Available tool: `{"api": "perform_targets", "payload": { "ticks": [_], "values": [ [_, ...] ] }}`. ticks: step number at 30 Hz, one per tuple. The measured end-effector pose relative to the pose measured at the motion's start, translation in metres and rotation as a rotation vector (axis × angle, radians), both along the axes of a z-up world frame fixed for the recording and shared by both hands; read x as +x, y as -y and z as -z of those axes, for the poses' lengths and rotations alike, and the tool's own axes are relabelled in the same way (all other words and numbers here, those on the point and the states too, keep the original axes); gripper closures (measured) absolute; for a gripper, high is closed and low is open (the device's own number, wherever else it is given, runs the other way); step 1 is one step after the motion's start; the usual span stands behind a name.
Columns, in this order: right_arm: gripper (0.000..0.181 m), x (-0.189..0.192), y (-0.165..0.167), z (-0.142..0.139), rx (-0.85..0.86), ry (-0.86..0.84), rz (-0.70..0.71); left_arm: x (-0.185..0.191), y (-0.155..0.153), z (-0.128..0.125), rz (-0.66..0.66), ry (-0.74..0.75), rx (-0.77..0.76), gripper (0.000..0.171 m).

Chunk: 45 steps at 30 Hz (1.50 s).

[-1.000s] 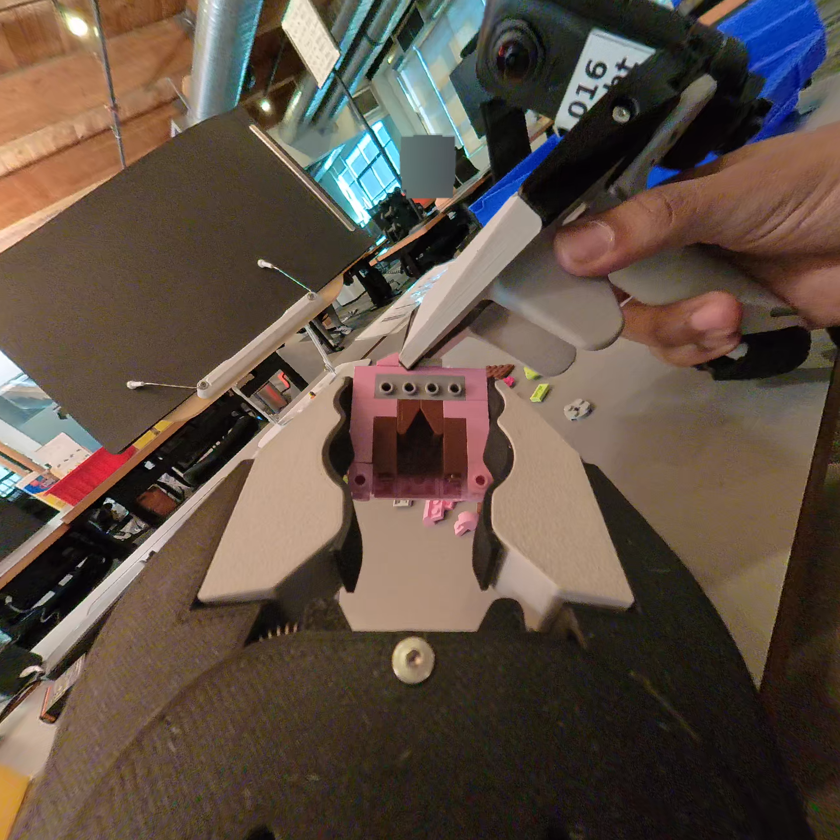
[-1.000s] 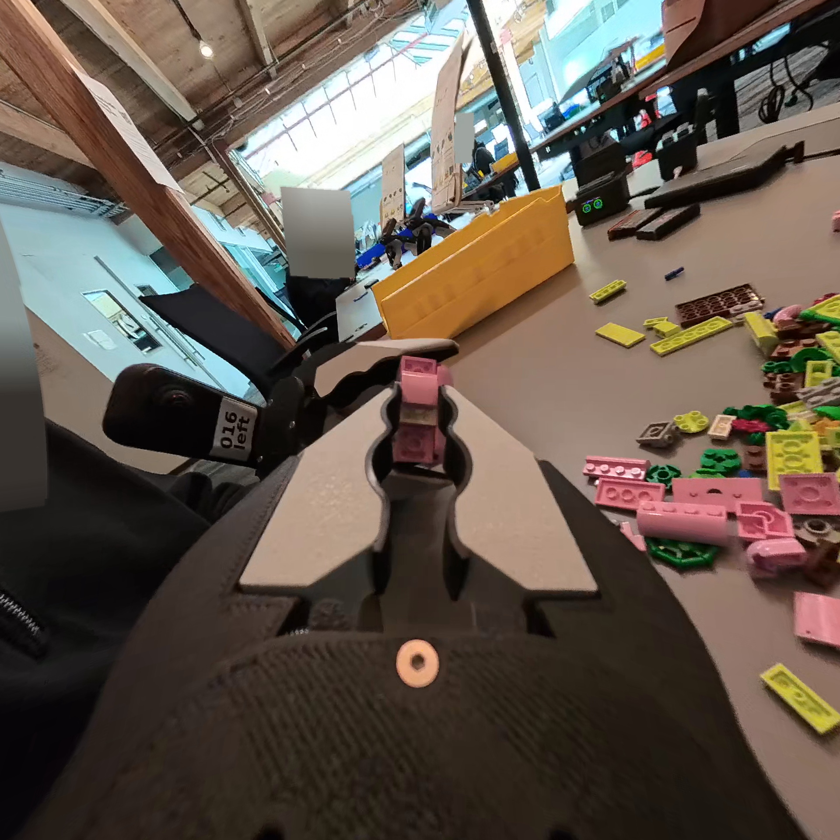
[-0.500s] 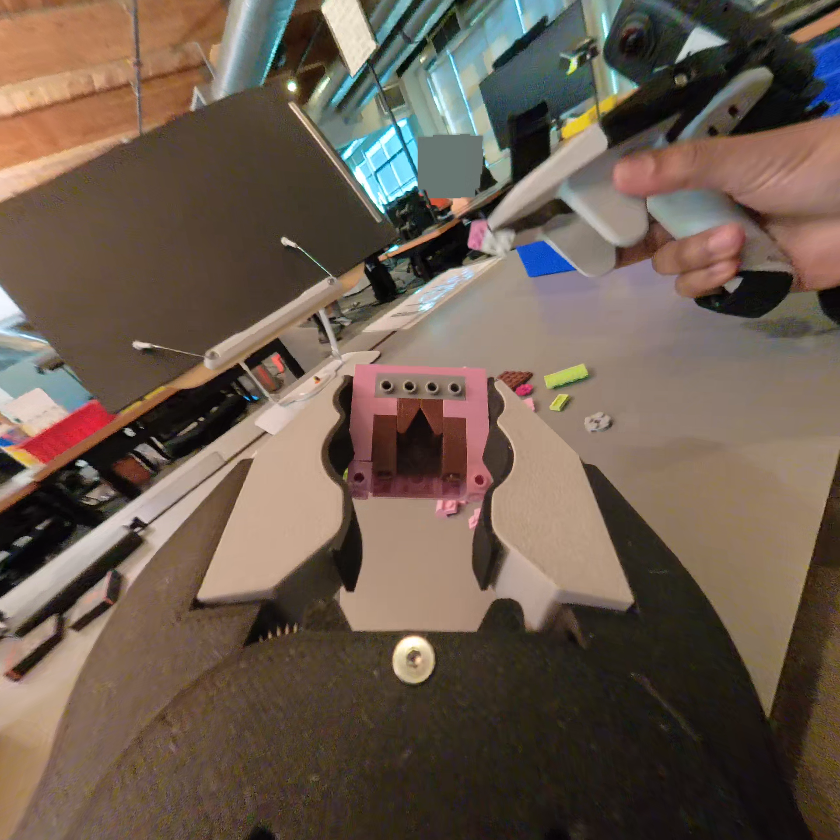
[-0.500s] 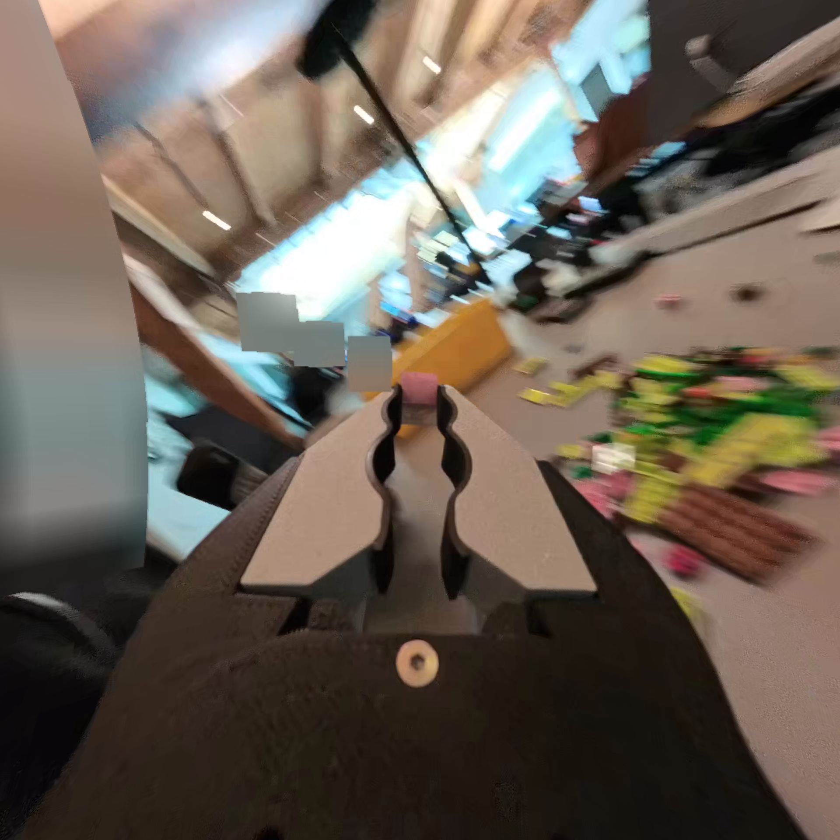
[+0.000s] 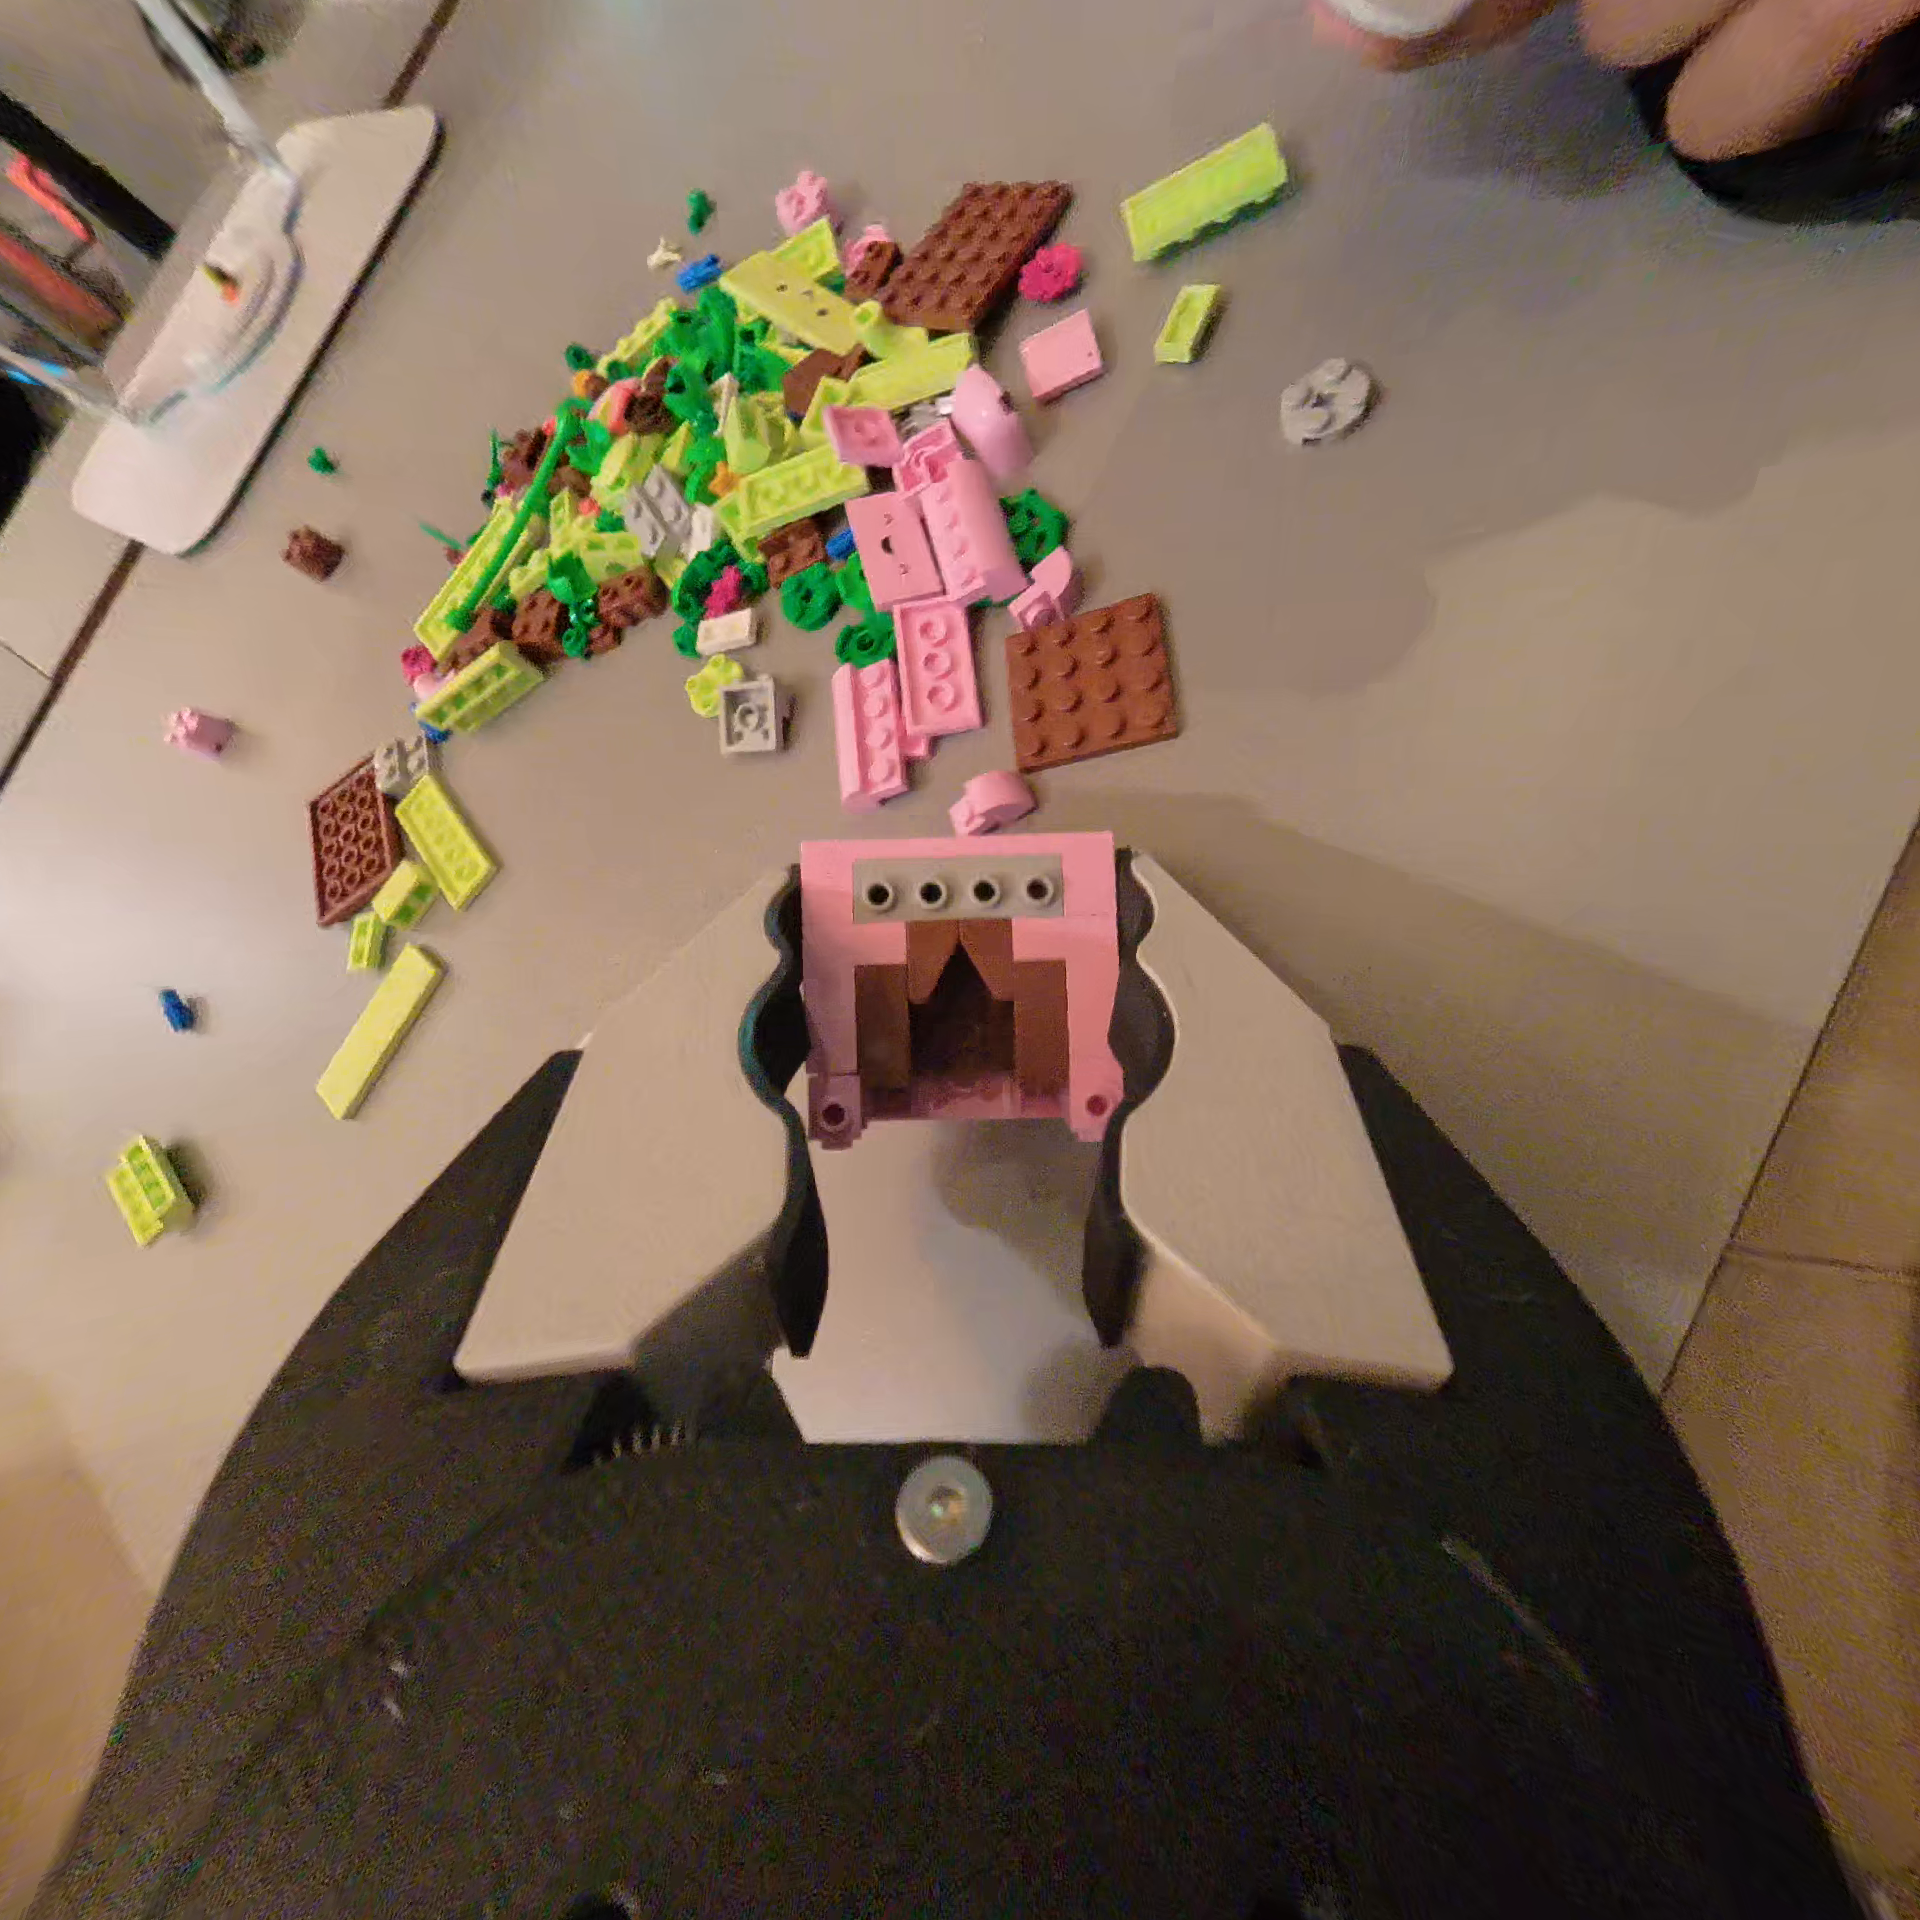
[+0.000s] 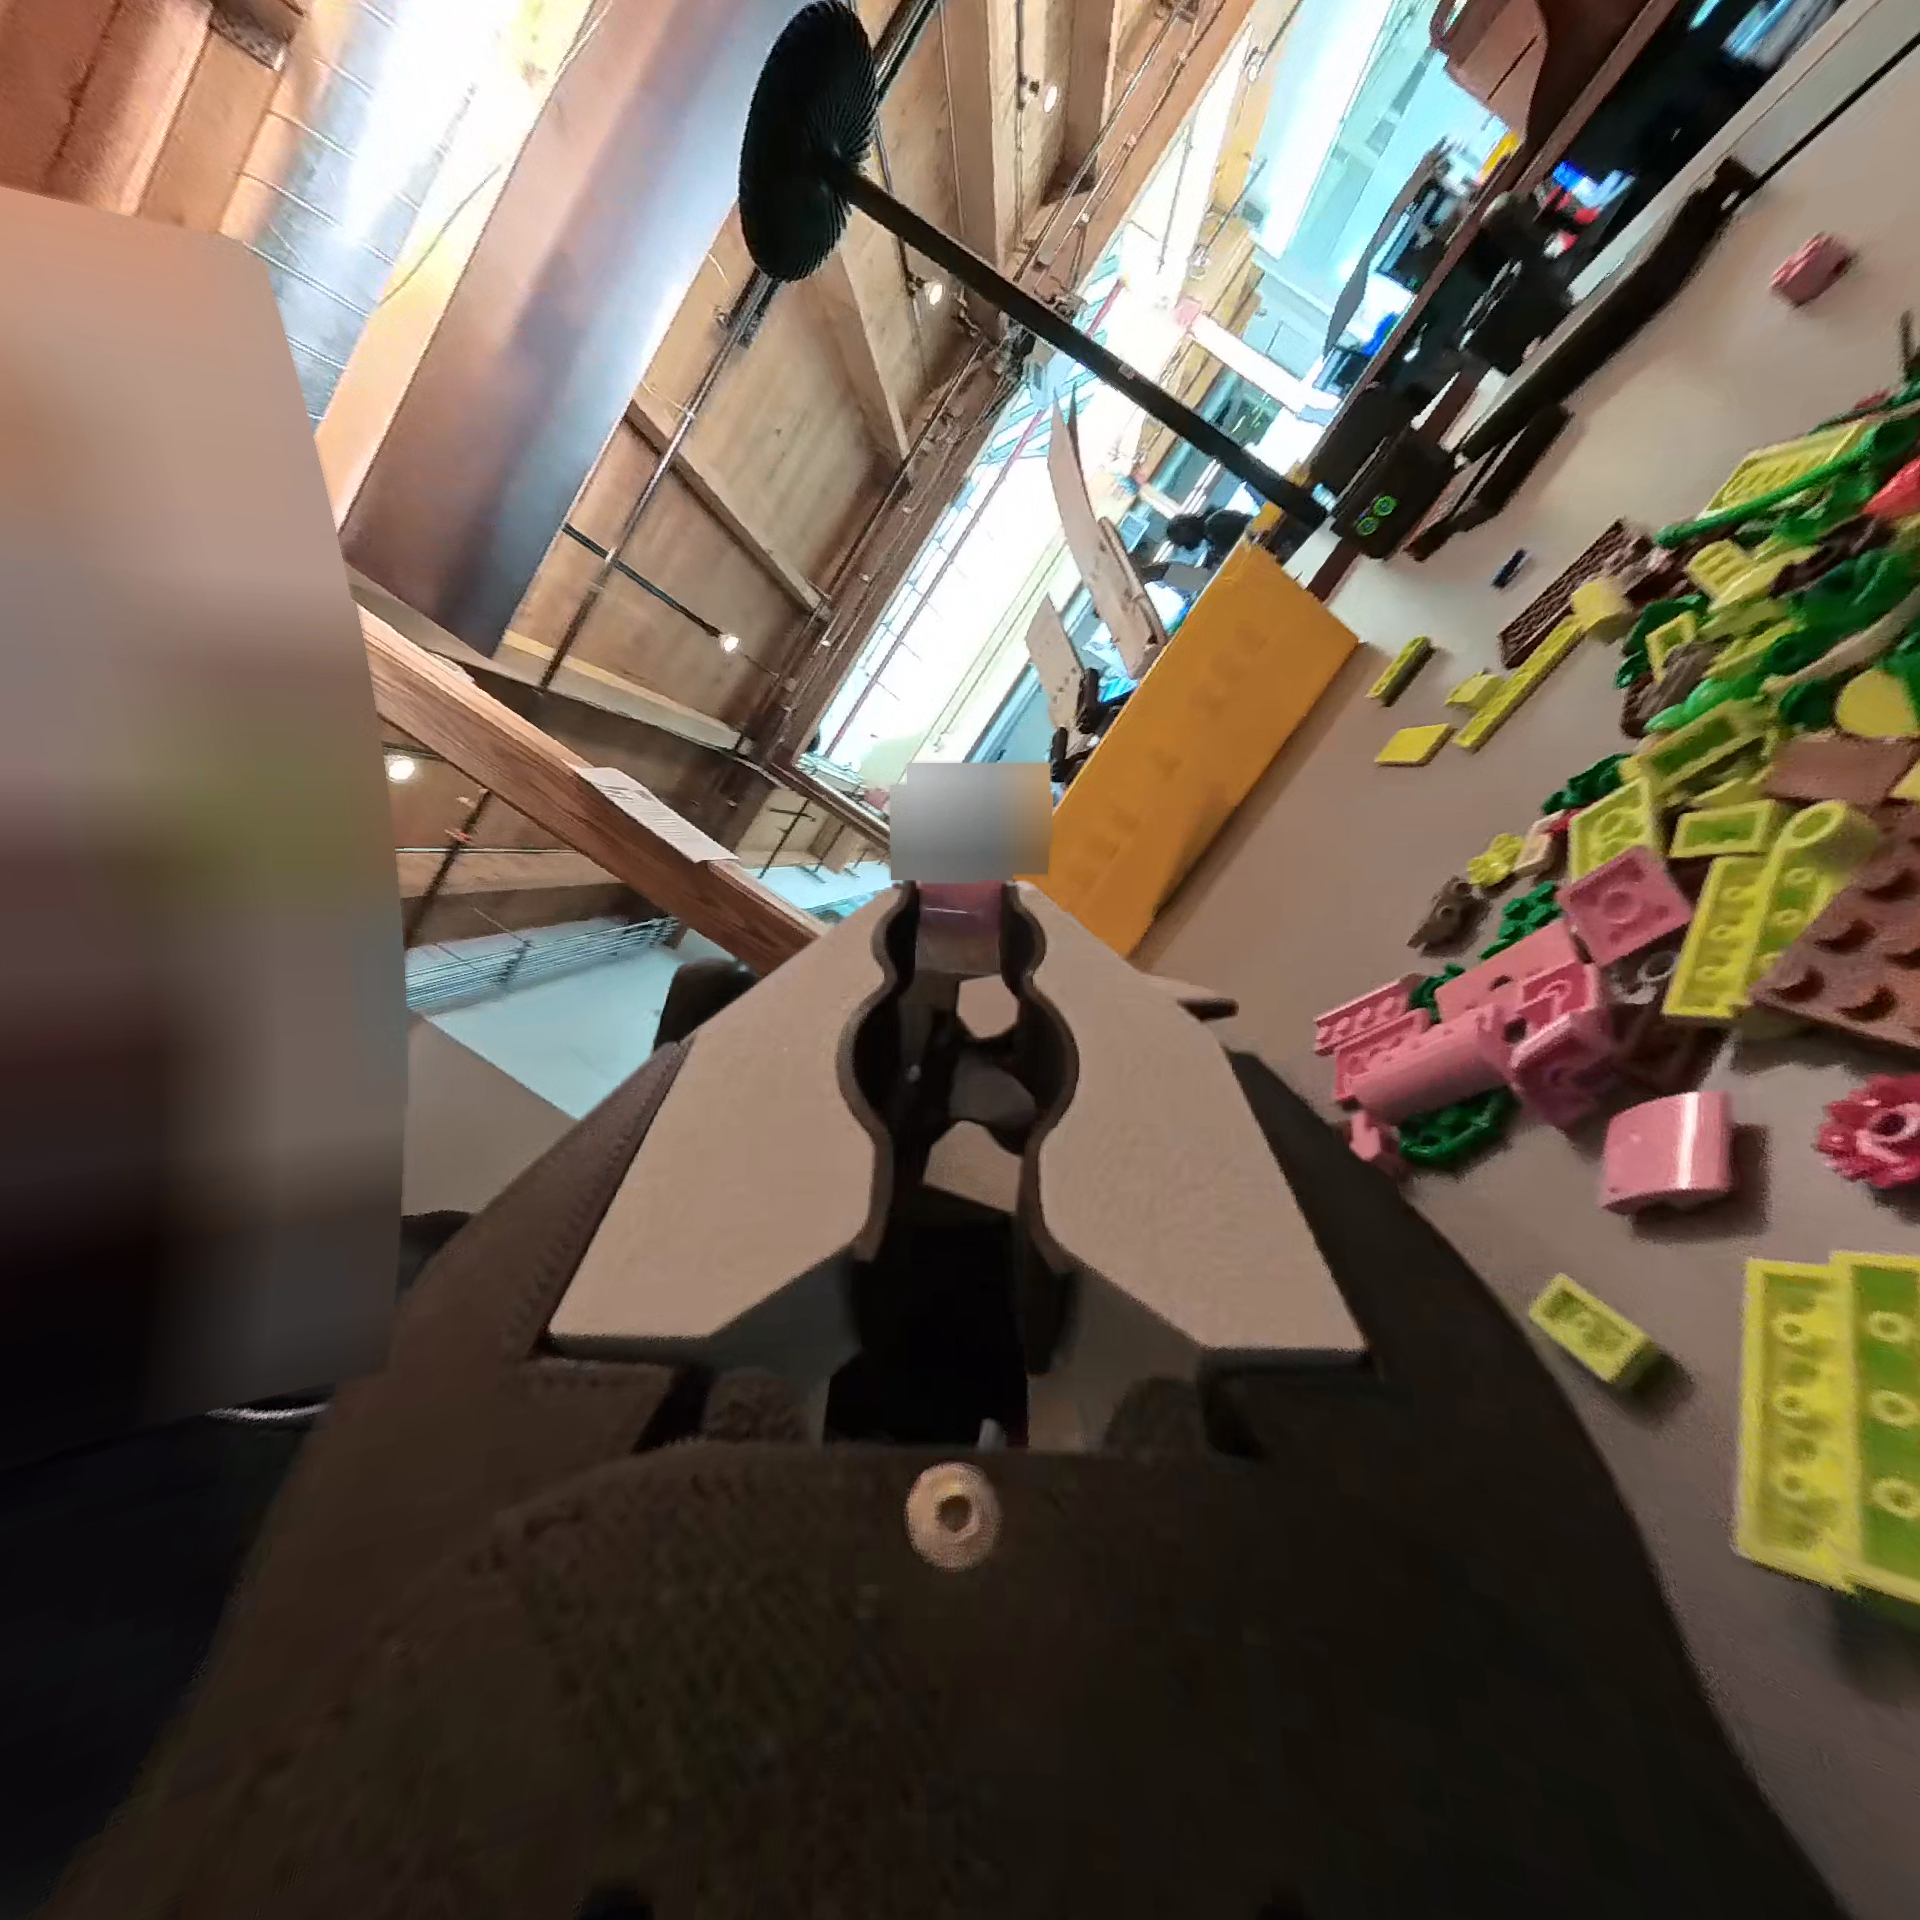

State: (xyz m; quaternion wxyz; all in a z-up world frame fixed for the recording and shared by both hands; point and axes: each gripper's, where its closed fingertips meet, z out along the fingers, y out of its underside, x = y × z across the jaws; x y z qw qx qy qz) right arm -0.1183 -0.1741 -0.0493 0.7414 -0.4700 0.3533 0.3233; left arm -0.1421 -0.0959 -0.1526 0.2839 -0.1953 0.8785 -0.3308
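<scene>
My left gripper (image 5: 958, 914) is shut on a pink and brown brick assembly (image 5: 958, 977) with a grey studded strip on top, held above the grey table (image 5: 1507, 727). A pile of loose bricks (image 5: 748, 468), green, lime, pink and brown, lies on the table just beyond it. My right gripper (image 6: 958, 914) is shut on a small pink brick piece (image 6: 958, 927) at its fingertips, held in the air and tilted, with the brick pile (image 6: 1725, 831) to its right. A person's hand (image 5: 1745, 62) shows at the top right of the left wrist view.
A brown square plate (image 5: 1091, 681) and pink plates (image 5: 914, 644) lie closest to the left gripper. A white stand base (image 5: 249, 322) sits at the far left of the table. A yellow bin (image 6: 1195, 758) stands beyond the right gripper. The table edge (image 5: 1766, 1174) runs on the right. Tip to tip, the grippers are about 12 cm apart.
The left gripper has tipped down from looking across the room to looking at the table and brick pile. The right gripper has drawn away from the assembly, swung and tilted, still holding its pink piece.
</scene>
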Motion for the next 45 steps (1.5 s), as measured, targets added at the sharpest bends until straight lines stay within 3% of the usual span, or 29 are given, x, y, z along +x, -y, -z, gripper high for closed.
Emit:
{"api": "perform_targets", "payload": {
  "ticks": [3,5,6,11,14,18,22,28,33,37,40,45],
  "values": [
    [0.169,-0.002,-0.003,-0.002,0.033,-0.025,-0.026,-0.005,-0.009,0.003,-0.02,-0.114,-0.045,0.113],
    [0.169,-0.003,-0.005,-0.004,0.049,-0.032,-0.031,0.003,-0.011,-0.008,-0.061,-0.075,-0.122,0.092],
    [0.169,-0.003,-0.005,-0.004,0.053,-0.035,-0.03,0.008,-0.011,-0.02,-0.084,-0.025,-0.177,0.091],
    [0.169,-0.01,-0.025,-0.008,0.097,-0.078,-0.021,-0.01,0.028,-0.077,0.021,0.15,-0.432,0.121],
    [0.169,-0.021,-0.048,-0.004,0.123,-0.147,-0.05,-0.011,0.035,-0.086,-0.001,0.266,-0.413,0.129],
    [0.169,-0.023,-0.061,0.005,0.136,-0.22,-0.025,-0.013,0.032,-0.093,-0.017,0.357,-0.406,0.153],
    [0.168,-0.026,-0.066,0.004,0.127,-0.233,-0.022,-0.011,0.025,-0.096,-0.04,0.374,-0.416,0.154],
    [0.168,-0.028,-0.065,0.0,0.116,-0.219,-0.011,-0.015,0.023,-0.102,-0.029,0.41,-0.427,0.17],
    [0.167,-0.024,-0.053,-0.006,0.068,-0.111,0.018,-0.017,0.021,-0.111,-0.006,0.248,-0.685,0.17],
    [0.146,-0.019,-0.04,-0.01,-0.002,0.024,0.093,-0.015,0.017,-0.114,0.018,0.037,-0.936,0.17],
    [0.138,-0.025,-0.04,-0.012,-0.173,0.314,0.178,-0.018,0.019,-0.115,0.066,-0.149,-1.1,0.17],
    [0.127,-0.049,-0.046,-0.011,-0.538,1.009,0.297,-0.027,0.018,-0.122,0.207,-0.592,-1.428,0.171]
  ]
}}
